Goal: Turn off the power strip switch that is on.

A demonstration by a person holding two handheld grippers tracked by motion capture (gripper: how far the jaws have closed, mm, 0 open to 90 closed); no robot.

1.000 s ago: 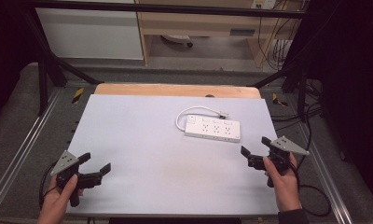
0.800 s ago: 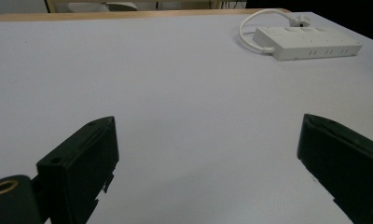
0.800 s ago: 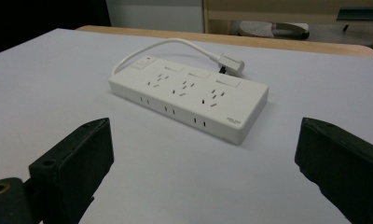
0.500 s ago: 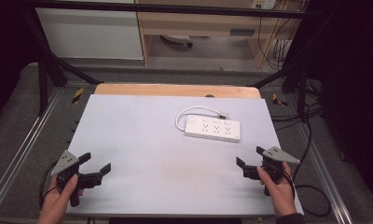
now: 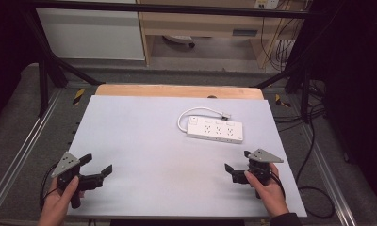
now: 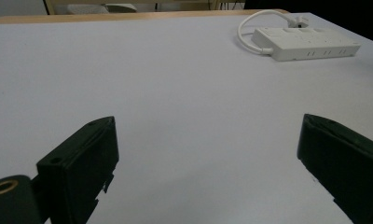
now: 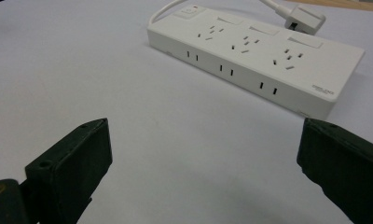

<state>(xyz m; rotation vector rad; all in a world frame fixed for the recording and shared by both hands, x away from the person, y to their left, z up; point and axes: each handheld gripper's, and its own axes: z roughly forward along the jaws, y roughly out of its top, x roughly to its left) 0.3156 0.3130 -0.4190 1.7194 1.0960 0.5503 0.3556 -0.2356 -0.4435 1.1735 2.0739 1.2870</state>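
The right gripper has drawn back toward the near edge of the surface, jaws wide and empty like the left gripper's, leaving the power strip untouched, well apart, far right.

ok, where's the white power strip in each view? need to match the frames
High view: power strip right of centre on the table, beyond the right gripper.
Left gripper view: power strip at upper right, far off.
Right gripper view: power strip across the upper half, close.
Shared landmark: its looped white cord at one end.
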